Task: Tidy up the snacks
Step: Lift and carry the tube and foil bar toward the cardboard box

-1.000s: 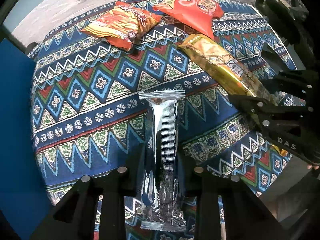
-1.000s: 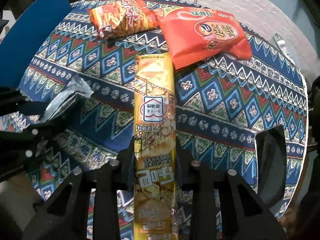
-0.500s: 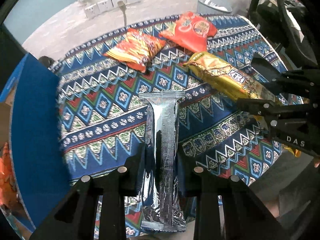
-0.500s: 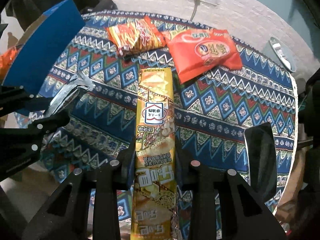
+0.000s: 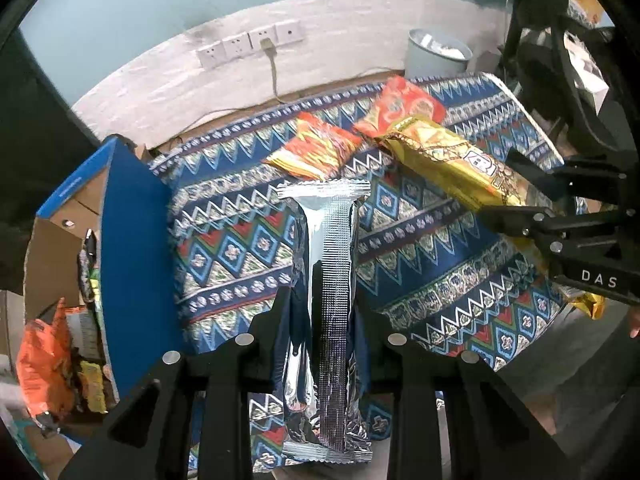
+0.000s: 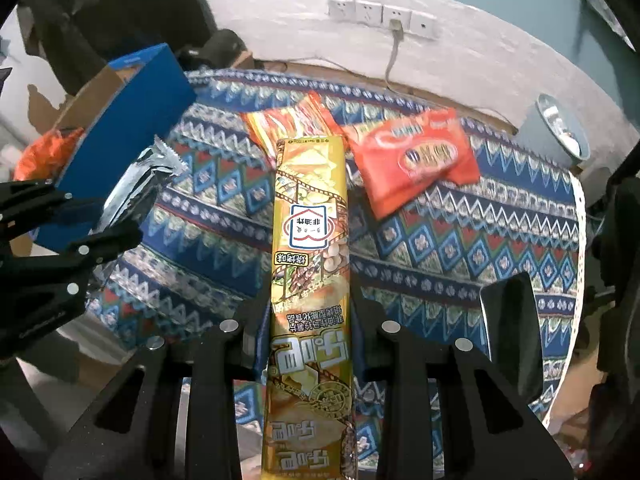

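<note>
I judge the task about midway: several packets already sit in the blue box [image 5: 132, 240] at my left, while a striped orange bag [image 6: 292, 120] and a red bag [image 6: 412, 160] lie on the patterned cloth [image 6: 440, 248]. My left gripper [image 5: 324, 316] is clamped on the silver packet [image 5: 326, 280], my right gripper [image 6: 310, 320] on the long gold packet [image 6: 310, 248]. Both are raised over the cloth, long axis running straight out along the fingers, far ends toward the wall.

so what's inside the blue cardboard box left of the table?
Inside the blue cardboard box, an orange snack bag and small yellow packets show. The box's blue wall hides the rest.
</note>
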`<state>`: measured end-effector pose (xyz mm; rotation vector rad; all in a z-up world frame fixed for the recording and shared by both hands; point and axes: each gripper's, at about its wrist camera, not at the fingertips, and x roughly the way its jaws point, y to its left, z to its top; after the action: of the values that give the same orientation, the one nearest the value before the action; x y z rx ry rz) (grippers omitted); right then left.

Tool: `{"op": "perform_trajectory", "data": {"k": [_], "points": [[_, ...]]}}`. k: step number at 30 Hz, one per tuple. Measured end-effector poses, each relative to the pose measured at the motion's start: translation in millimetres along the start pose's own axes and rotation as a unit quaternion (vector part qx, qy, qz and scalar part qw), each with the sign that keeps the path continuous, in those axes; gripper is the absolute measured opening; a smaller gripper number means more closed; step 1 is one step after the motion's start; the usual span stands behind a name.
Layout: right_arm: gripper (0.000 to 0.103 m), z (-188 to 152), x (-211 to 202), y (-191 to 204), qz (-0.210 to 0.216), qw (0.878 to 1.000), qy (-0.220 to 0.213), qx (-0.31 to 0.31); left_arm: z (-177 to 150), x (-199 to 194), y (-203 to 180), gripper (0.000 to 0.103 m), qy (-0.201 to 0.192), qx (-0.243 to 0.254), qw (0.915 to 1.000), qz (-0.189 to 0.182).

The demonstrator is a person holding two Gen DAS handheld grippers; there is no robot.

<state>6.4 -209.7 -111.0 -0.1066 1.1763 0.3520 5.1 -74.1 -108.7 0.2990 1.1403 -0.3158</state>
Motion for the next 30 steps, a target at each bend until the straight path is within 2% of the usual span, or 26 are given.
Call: {"op": "perform_trajectory", "data": {"k": [16,30], "points": [[0.030,46,-18,53,0.033,0.998,-0.033,-0.040,4,-46,42,0.028,-0.056,-0.018,0.9979,0.027],[0.030,93,-23,124,0.066,0.993,-0.054,-0.084,-17,-64,108,0.028,-0.077,-0.079,0.9924,0.055]]}}
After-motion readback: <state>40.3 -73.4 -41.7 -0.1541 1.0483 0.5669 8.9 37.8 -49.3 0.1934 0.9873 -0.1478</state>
